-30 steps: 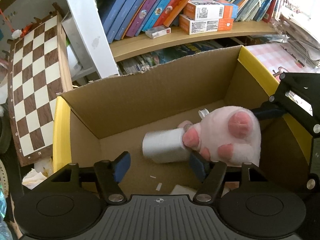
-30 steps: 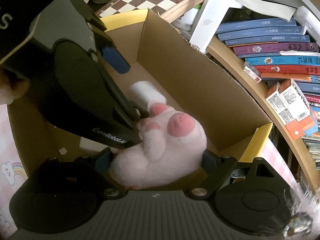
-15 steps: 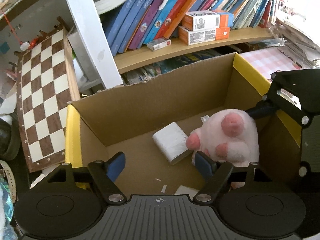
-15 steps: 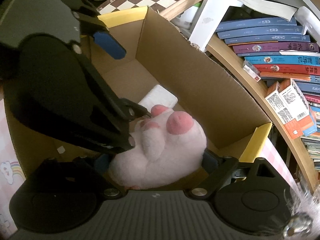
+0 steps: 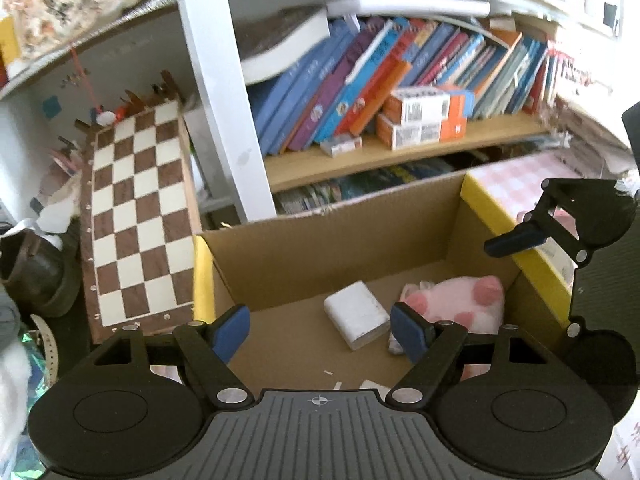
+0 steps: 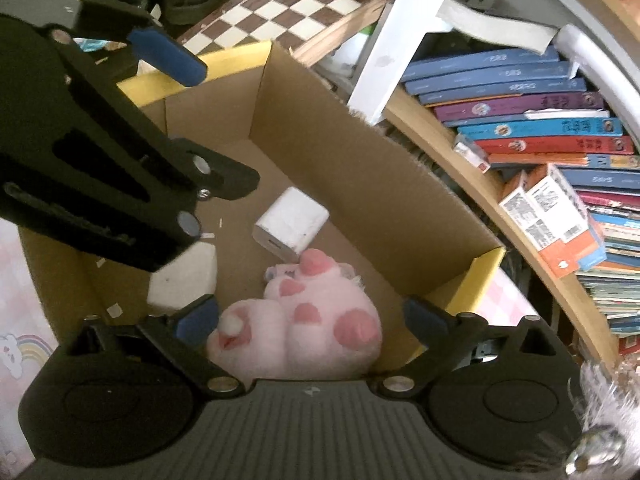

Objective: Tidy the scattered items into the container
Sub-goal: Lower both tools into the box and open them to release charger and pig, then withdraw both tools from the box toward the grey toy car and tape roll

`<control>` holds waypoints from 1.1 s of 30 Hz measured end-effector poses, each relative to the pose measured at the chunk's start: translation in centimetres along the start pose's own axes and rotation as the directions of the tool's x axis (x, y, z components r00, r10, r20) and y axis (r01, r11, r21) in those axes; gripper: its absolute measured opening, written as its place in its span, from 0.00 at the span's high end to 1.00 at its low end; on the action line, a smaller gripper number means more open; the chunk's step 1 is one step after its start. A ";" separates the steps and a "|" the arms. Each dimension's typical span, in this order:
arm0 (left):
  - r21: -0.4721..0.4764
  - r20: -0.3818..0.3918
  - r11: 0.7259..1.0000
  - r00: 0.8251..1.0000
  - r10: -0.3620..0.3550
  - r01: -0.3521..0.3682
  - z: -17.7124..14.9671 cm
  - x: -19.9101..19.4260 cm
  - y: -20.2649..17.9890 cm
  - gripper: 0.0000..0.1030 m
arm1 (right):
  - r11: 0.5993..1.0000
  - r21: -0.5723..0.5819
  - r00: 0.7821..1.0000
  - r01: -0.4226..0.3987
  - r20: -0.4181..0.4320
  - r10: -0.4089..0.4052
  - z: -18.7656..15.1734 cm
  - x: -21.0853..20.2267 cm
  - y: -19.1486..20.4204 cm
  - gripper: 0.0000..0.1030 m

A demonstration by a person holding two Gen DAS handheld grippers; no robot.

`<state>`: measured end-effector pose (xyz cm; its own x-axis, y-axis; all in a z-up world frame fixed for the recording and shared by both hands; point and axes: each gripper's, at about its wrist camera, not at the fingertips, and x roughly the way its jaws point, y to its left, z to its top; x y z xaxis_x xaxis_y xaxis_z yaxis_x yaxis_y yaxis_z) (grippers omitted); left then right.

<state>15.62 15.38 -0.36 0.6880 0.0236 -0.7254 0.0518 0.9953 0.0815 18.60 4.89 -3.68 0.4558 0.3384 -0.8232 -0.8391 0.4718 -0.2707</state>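
A cardboard box (image 5: 360, 232) with yellow-edged flaps is the container; it also shows in the right wrist view (image 6: 360, 168). Inside it lie a pink plush paw (image 5: 464, 304) (image 6: 316, 320) and a white block (image 5: 356, 314) (image 6: 292, 224). My left gripper (image 5: 324, 330) is open and empty, held above the box's near edge. My right gripper (image 6: 312, 318) is open above the plush paw, which rests on the box floor free of the pads. The right gripper's fingers (image 5: 516, 240) show at the right of the left wrist view.
A chessboard (image 5: 136, 216) leans to the left of the box. A bookshelf (image 5: 400, 148) full of books and small cartons (image 5: 424, 120) stands behind it. A white upright post (image 5: 224, 92) stands at the box's back left. A pink checked cloth (image 5: 532, 176) lies to the right.
The right gripper opened and let go of the plush paw, which now lies on the box floor. Both grippers rose and pulled back. The white block came to rest flat.
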 end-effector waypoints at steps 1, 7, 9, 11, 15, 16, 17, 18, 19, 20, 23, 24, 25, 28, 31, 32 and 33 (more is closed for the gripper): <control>-0.005 0.011 1.000 1.000 0.000 0.000 0.0 -0.4 0.0 0.22 | 1.000 0.004 1.000 0.005 0.006 -0.005 0.0 -0.3 -0.1 0.03; -0.027 0.066 1.000 0.998 0.002 0.000 -0.6 -2.6 0.0 0.18 | 0.999 0.046 0.999 0.009 0.043 -0.011 -0.5 -2.5 -0.4 0.03; -0.032 0.073 0.999 0.997 0.005 -0.003 -1.0 -3.1 -0.1 0.18 | 0.998 0.058 0.998 0.009 0.055 -0.012 -0.6 -3.2 -0.3 0.03; -0.043 0.080 0.999 0.997 0.009 -0.006 -1.4 -3.7 0.0 0.18 | 0.997 0.070 0.998 0.008 0.066 -0.013 -0.8 -3.9 -0.2 0.03; -0.075 0.091 0.997 0.996 0.008 -0.001 -2.4 -4.7 -0.1 0.18 | 0.995 0.099 0.996 0.012 0.090 -0.021 -1.2 -5.2 0.1 0.03; -0.080 0.093 0.997 0.996 0.011 -0.004 -2.7 -4.9 -0.2 0.18 | 0.994 0.107 0.995 0.014 0.097 -0.024 -1.4 -5.5 0.1 0.03; -0.083 0.095 0.997 0.995 0.014 -0.006 -3.0 -5.2 -0.3 0.18 | 0.993 0.119 0.994 0.015 0.104 -0.027 -1.6 -5.9 0.1 0.03; -0.085 0.097 0.996 0.995 0.017 -0.009 -3.3 -5.4 -0.5 0.18 | 0.991 0.131 0.993 0.016 0.110 -0.030 -1.8 -6.3 0.1 0.03; -0.090 0.099 0.996 0.995 0.018 -0.009 -3.7 -5.7 -0.6 0.18 | 0.990 0.143 0.992 0.015 0.119 -0.033 -2.0 -6.7 0.2 0.03; -0.096 0.102 0.995 0.995 0.018 -0.008 -3.9 -6.0 -0.7 0.18 | 0.988 0.155 0.991 0.015 0.130 -0.035 -2.3 -7.1 0.2 0.03; -0.115 0.114 0.993 0.993 0.016 -0.002 -4.6 -6.9 -1.0 0.18 | 0.983 0.182 0.987 0.017 0.156 -0.046 -3.2 -8.3 0.5 0.03; -0.121 0.118 0.993 0.993 0.016 -0.002 -4.8 -7.1 -1.1 0.18 | 0.981 0.193 0.986 0.018 0.161 -0.050 -3.5 -8.5 0.5 0.03; -0.127 0.122 0.992 0.992 0.017 -0.001 -5.0 -7.4 -1.2 0.18 | 0.979 0.204 0.985 0.020 0.164 -0.054 -3.8 -8.7 0.5 0.03; -0.140 0.131 0.990 0.991 0.020 -0.001 -5.5 -8.0 -1.6 0.18 | 0.971 0.237 0.983 0.025 0.173 -0.067 -4.8 -9.1 0.6 0.02; -0.146 0.133 0.989 0.991 0.026 -0.007 -5.9 -8.3 -1.9 0.18 | 0.963 0.269 0.980 0.030 0.180 -0.081 -5.8 -9.6 0.6 0.02; -0.148 0.132 0.989 0.991 0.028 -0.009 -6.1 -8.4 -2.0 0.18 | 0.959 0.280 0.979 0.031 0.183 -0.085 -6.1 -9.8 0.6 0.02; -0.147 0.132 0.989 0.991 0.031 -0.011 -6.2 -8.5 -2.1 0.18 | 0.956 0.291 0.979 0.032 0.185 -0.090 -6.4 -9.9 0.6 0.02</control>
<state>5.17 13.64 1.42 0.7790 0.0418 -0.6256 -0.0631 0.9979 -0.0119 11.70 -3.43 1.12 0.5762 0.4398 -0.6889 -0.7013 0.6990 -0.1403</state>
